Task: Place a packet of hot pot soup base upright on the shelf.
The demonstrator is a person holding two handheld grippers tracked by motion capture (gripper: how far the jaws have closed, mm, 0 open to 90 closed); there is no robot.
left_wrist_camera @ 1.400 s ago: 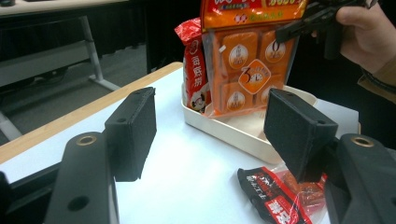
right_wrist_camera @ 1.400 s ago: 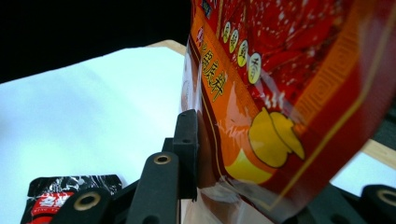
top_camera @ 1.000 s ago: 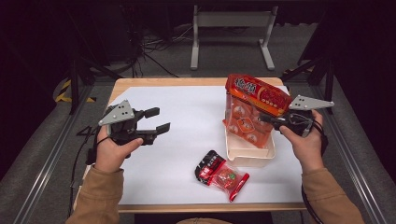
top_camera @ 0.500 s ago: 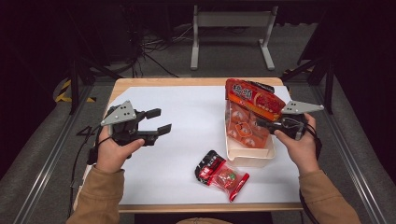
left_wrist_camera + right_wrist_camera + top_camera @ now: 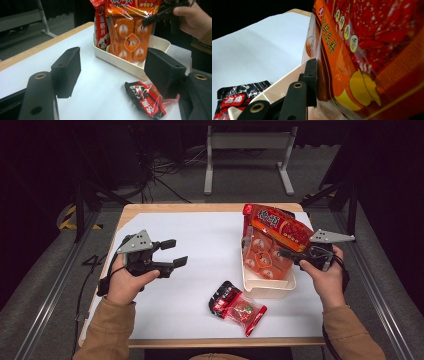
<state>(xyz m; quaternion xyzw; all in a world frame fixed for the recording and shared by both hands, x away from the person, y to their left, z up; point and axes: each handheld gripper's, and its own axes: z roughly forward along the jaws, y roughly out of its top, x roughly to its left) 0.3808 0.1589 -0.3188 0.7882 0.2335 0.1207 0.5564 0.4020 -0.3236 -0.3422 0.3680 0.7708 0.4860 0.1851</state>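
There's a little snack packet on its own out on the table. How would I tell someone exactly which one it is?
Start at the white sheet covering the wooden table, then find the cream plastic tray on the person's right side. Just in front of its near left corner, lying flat on the sheet, is the small black-and-red crinkly plastic packet. Unlike the big orange-red bag standing in the tray, it is small, partly black, and outside the tray.

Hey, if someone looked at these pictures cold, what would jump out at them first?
Most likely the big orange bag, standing tilted in the cream tray at the table's right and gripped by the right gripper. Next, the small red-and-black packet lying on the white sheet near the front edge. The left gripper is open at the left, holding nothing.
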